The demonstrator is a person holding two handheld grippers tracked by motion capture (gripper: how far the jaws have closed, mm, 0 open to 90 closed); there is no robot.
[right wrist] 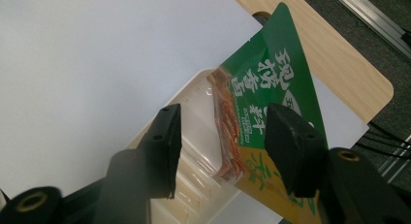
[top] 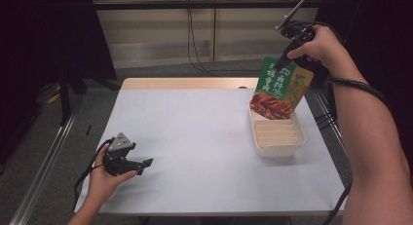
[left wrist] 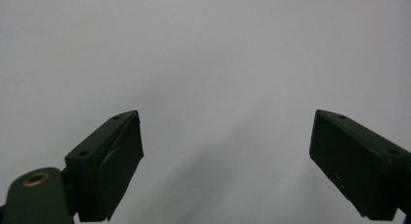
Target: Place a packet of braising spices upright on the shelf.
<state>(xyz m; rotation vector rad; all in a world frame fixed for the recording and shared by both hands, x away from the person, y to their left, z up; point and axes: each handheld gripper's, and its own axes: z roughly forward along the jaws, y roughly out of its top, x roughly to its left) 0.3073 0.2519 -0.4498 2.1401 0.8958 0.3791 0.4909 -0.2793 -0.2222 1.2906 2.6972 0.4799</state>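
A green and yellow food packet (top: 280,86) with red meat printed on it stands tilted, its lower end in the far end of a white ribbed tray (top: 277,149) at the table's right. My right gripper (top: 284,63) is held high at the packet's top corner. In the right gripper view the jaws stand apart around the packet's (right wrist: 261,69) edge, with the tray (right wrist: 194,93) below; the right gripper (right wrist: 223,112) is open and the packet lies against the right-hand jaw. My left gripper (top: 145,165) rests low at the front left, and the left gripper (left wrist: 228,117) is open over bare table.
The table is covered by a white sheet (top: 195,137), with a wooden strip (top: 190,83) showing along the far edge. Cables (top: 350,84) trail from the right gripper along the forearm. Dark curtains and metal rails flank the table.
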